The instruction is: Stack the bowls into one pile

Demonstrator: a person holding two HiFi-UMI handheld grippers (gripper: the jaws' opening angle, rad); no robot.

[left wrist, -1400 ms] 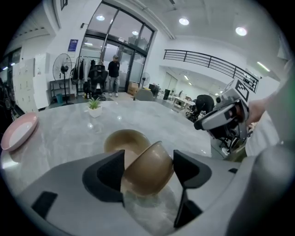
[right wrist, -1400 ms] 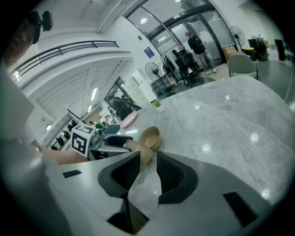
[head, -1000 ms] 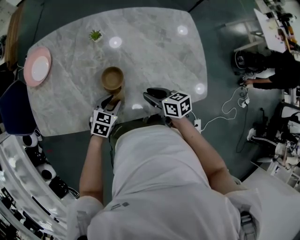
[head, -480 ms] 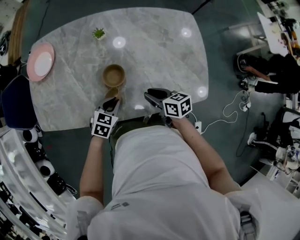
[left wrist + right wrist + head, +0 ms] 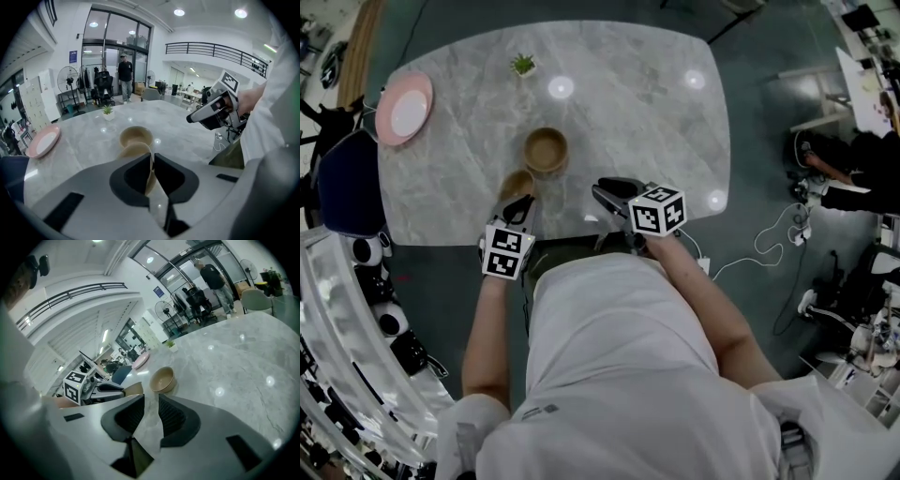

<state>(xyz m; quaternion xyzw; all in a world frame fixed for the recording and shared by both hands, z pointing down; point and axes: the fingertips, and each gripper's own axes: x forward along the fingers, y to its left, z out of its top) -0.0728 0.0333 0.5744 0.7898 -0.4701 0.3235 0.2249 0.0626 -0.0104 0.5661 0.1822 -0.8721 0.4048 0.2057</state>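
Observation:
A large wooden bowl (image 5: 546,150) stands on the marble table (image 5: 637,103). It also shows in the left gripper view (image 5: 136,137) and the right gripper view (image 5: 162,379). Just in front of it a smaller wooden bowl (image 5: 517,184) hangs tilted, its rim (image 5: 151,165) pinched as the jaws of my left gripper (image 5: 518,202) are closing on it. My right gripper (image 5: 614,192) hovers over the table's near edge, to the right of both bowls. Its jaws are closing with nothing between them (image 5: 150,404).
A pink plate (image 5: 403,111) lies at the table's far left and a small potted plant (image 5: 523,64) stands at the back. A dark blue chair (image 5: 347,183) sits by the left edge. Cables (image 5: 773,230) trail on the floor at the right.
My left gripper's jaws have closed onto the small bowl's rim and lifted it slightly off the table. The right gripper has stayed about where it was.

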